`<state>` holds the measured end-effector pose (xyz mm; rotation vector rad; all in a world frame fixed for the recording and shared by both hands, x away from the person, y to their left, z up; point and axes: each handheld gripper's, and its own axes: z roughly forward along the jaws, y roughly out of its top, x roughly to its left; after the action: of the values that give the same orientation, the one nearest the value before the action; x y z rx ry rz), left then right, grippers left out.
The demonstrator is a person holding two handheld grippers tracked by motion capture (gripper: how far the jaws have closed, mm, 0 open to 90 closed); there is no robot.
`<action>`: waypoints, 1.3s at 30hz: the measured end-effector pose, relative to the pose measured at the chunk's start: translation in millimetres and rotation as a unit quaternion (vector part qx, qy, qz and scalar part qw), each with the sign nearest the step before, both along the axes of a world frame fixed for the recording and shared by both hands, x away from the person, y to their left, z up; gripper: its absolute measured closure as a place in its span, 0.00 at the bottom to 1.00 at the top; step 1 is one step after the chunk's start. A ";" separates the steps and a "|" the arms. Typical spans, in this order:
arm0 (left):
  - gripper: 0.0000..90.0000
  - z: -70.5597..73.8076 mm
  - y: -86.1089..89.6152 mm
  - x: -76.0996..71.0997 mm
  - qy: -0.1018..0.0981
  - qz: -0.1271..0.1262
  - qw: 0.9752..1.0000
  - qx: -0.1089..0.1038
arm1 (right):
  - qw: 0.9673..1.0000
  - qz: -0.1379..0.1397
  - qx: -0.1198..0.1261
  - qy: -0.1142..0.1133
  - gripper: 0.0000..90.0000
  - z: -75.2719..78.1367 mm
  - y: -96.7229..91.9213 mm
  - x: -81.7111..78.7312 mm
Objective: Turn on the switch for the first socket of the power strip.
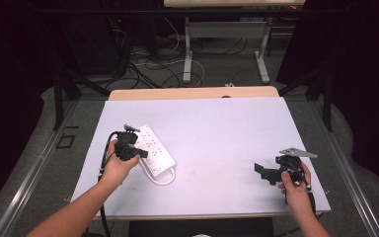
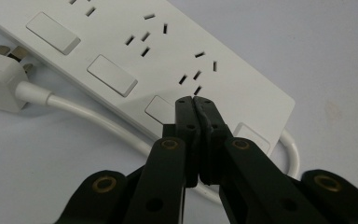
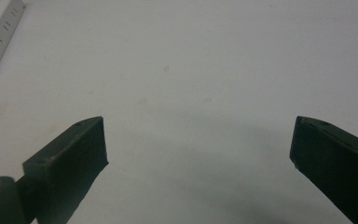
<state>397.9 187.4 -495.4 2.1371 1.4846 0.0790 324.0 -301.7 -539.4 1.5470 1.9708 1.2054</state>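
Left gripper view: closed jaws over power strip.

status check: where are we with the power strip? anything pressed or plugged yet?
Done: nothing visibly plugged; the power strip has empty sockets, and its own plug lies loose beside it on the table. In hand: the left gripper, jaws shut and empty, has its tips over a rocker switch on the strip; contact can't be confirmed. The right gripper is open, off to the side. Left: apparently the press itself.
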 end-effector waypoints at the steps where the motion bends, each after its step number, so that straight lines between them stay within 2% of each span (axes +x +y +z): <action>1: 0.99 -0.6 -1.0 0.2 0.001 0.000 1.000 0.001 | 1.000 0.000 0.000 0.000 0.04 0.0 0.0 0.0; 17: 0.99 -12.2 -6.6 5.3 0.010 -0.009 1.000 0.015 | 1.000 0.002 0.001 0.001 0.04 -0.1 0.0 0.3; 27: 0.98 -14.9 -7.8 5.1 0.001 -0.015 1.000 0.021 | 1.000 0.004 -0.001 0.001 0.04 -0.5 0.7 0.4; 39: 0.98 -16.2 -10.3 1.4 -0.026 -0.035 0.998 0.041 | 1.000 0.009 -0.002 0.000 0.04 -0.7 1.2 0.6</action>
<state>399.2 177.1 -511.6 2.2324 1.3985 0.1706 324.5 -300.6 -540.1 1.5307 1.9896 1.2070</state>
